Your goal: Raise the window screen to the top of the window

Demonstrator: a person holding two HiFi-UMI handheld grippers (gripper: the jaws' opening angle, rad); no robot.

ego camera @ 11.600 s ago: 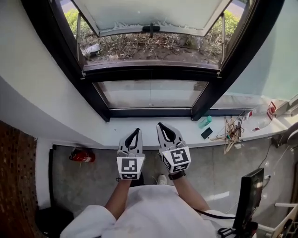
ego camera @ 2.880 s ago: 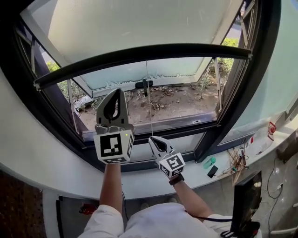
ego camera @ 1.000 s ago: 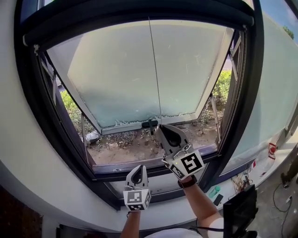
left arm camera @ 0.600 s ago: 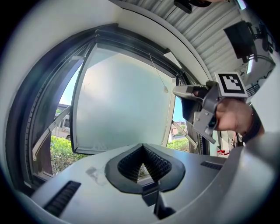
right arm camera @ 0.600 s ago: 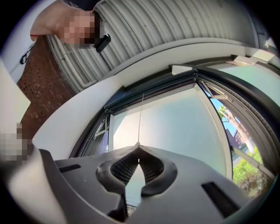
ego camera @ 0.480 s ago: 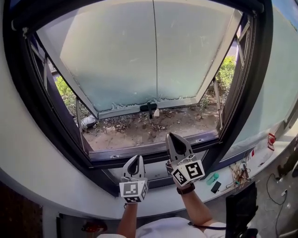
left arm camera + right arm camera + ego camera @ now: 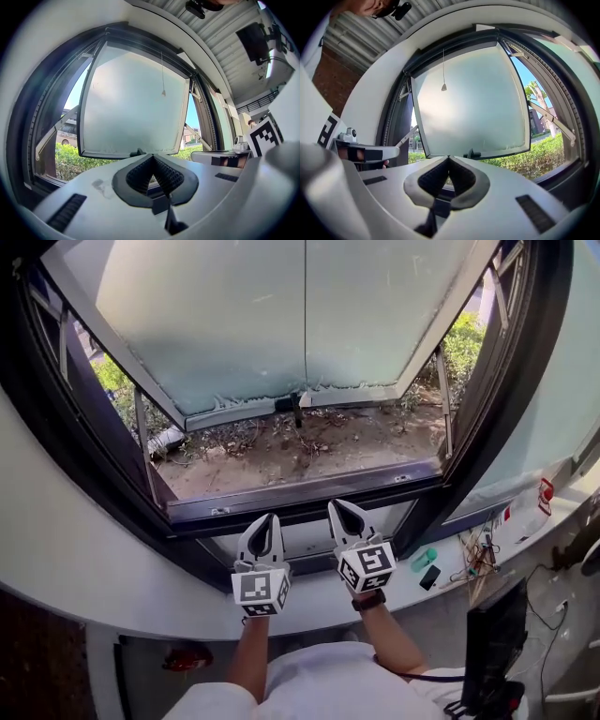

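Observation:
The window opening [image 7: 300,456] stands uncovered, and no screen mesh shows in the head view. A thin pull cord [image 7: 306,315] hangs down the middle; its small end bead shows in the left gripper view [image 7: 163,93] and in the right gripper view [image 7: 444,87]. A dark bar [image 7: 145,42] runs along the top of the frame where the cord starts. My left gripper [image 7: 263,519] and right gripper [image 7: 339,507] are side by side, low before the window's bottom rail [image 7: 300,502]. Both are shut and empty, well below the cord.
The frosted sash [image 7: 281,315] is swung outward, its handle [image 7: 291,404] at the lower edge. On the white sill [image 7: 309,601] to the right lie a green bottle [image 7: 424,559], a black phone [image 7: 430,577] and sticks with cables [image 7: 478,554]. A monitor [image 7: 487,638] stands lower right.
My right gripper has dropped from up near the cord's end to beside the left gripper at the bottom rail. The left gripper has sunk slightly. Both stayed shut.

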